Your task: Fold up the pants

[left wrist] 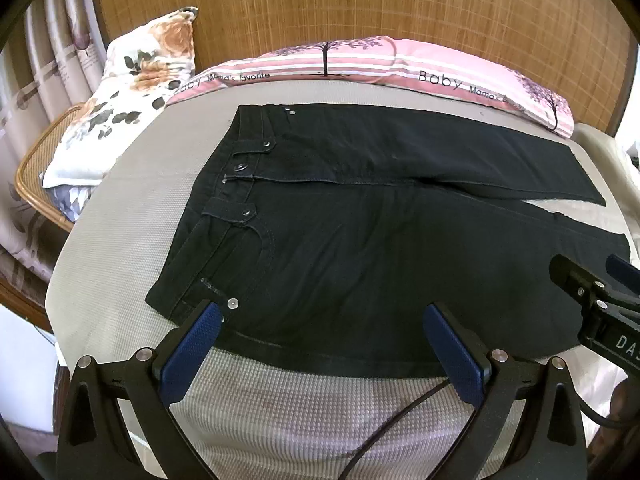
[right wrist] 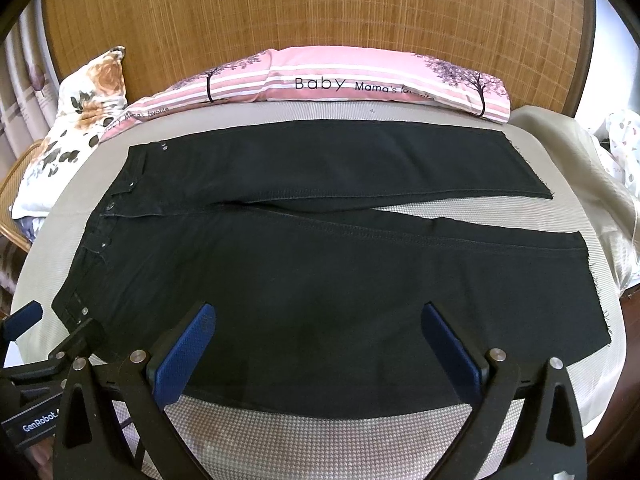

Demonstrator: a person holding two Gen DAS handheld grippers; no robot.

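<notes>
Black pants (left wrist: 360, 240) lie flat on the bed, waistband to the left, both legs stretched to the right with a narrow gap between them (right wrist: 320, 264). My left gripper (left wrist: 322, 312) is open, hovering over the near edge of the pants by the waist and hip. My right gripper (right wrist: 320, 312) is open, hovering over the near leg's edge around mid-thigh. Each gripper shows at the other view's side: the right one (left wrist: 592, 292), the left one (right wrist: 40, 344). Neither holds cloth.
The pants lie on a beige textured bed cover (right wrist: 320, 428). A pink striped pillow (right wrist: 320, 80) lies along the woven headboard (right wrist: 320, 12). A floral pillow (left wrist: 132, 92) leans at the far left over a rattan stand (left wrist: 36, 164). Loose bedding (right wrist: 560, 152) bunches at the right.
</notes>
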